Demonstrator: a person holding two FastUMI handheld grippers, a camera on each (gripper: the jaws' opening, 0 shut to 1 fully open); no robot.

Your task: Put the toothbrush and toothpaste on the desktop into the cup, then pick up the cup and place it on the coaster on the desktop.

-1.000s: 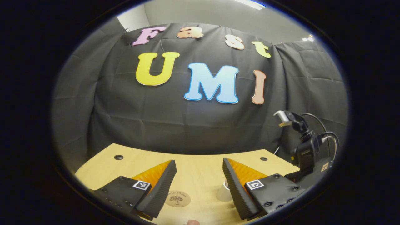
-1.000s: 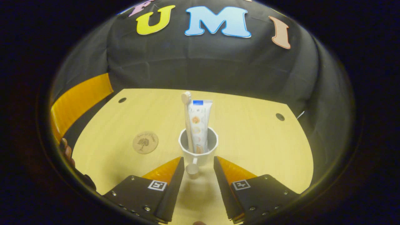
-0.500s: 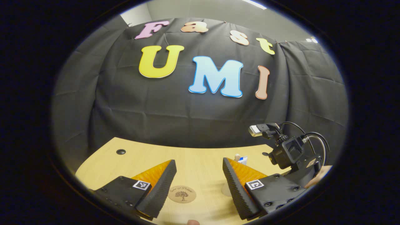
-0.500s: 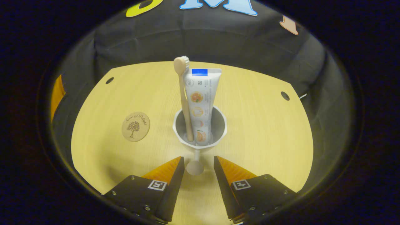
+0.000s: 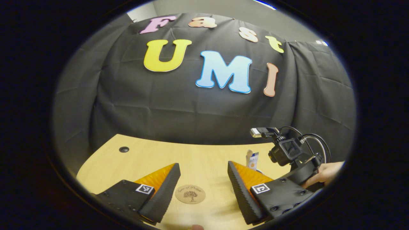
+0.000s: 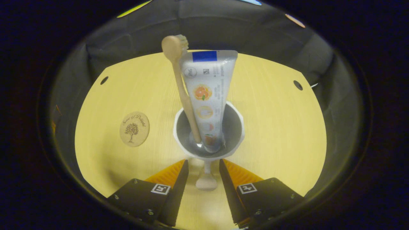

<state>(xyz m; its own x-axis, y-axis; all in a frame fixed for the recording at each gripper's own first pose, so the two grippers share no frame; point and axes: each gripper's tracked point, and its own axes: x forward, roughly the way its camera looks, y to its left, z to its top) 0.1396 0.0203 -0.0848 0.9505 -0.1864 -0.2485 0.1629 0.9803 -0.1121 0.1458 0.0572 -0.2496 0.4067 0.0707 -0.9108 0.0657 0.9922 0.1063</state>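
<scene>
A white cup [image 6: 235, 127] stands on the wooden desktop [image 6: 274, 127] with the wooden toothbrush [image 6: 180, 86] and the toothpaste tube [image 6: 207, 95] upright inside it. Its handle [image 6: 206, 180] points toward me and lies between the fingers of my right gripper [image 6: 203, 163], which is open and low over the table. The round wooden coaster [image 6: 134, 128] lies left of the cup. In the left gripper view, my left gripper [image 5: 203, 165] hangs open above the coaster [image 5: 190, 194]. The toothpaste top [image 5: 253, 159] shows beyond its right finger.
In the left gripper view the right gripper's camera mount [image 5: 286, 150] and a hand [image 5: 322, 174] holding it sit at the right. The desktop has small cable holes [image 6: 297, 85] near its far corners, and the black cloth wall stands close behind it.
My right gripper has moved in toward the cup and tilted down, so the handle now sits between its fingers. The left gripper has shifted slightly, and the coaster now lies nearer its centre.
</scene>
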